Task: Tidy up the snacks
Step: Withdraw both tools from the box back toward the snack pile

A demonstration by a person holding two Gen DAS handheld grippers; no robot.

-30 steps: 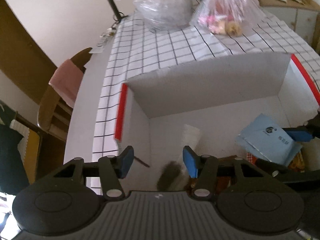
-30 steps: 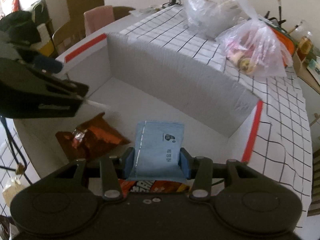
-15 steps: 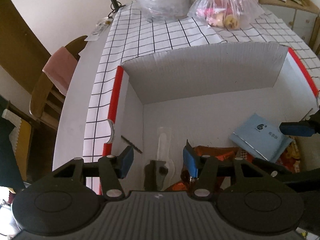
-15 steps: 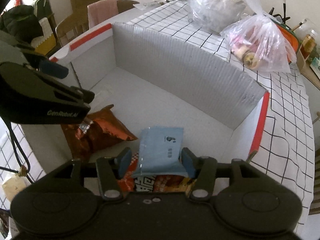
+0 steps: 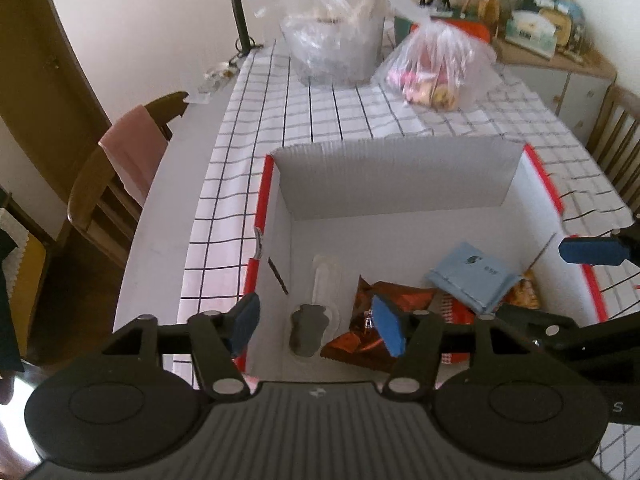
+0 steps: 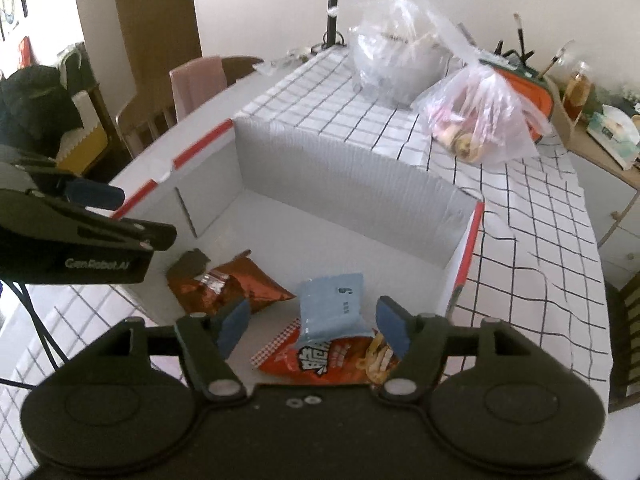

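Open white cardboard box [image 5: 400, 184], red tape along its rims, standing on a tabletop [image 5: 320, 120] covered by a white cloth with a black grid.

Contents of box, all lying on its floor:
- Light blue flat packet [image 6: 332, 308], near the right wall, resting tilted on top of a red-orange snack bag [image 6: 324, 364] with printed noodles on it.
- Brown-copper foil snack bag [image 5: 384, 304], crumpled, toward the middle, just left of the blue packet.
- Clear-wrapped item with a dark grey end [image 5: 316, 312], near the left wall; contents unclear.

Grippers:
- Left gripper [image 5: 316, 320]: above the near left part of the box, jaws opening, blue pads apart, nothing between them; the clear-wrapped item and the foil bag lie below.
- Right gripper [image 6: 314, 324]: above the near right part of the box, jaws opening; blue packet seen between the pads but not pressed by them, released.

Beyond the box on the tabletop:
- Clear plastic bag [image 5: 336, 44] holding pale, indistinct contents.
- Second clear plastic bag [image 5: 436, 68], knotted, with pink and tan snacks inside.
- Black gooseneck lamp [image 5: 240, 8] at the far edge.

Beside the tabletop: wooden chair with pink cloth [image 5: 128, 152] over its back.
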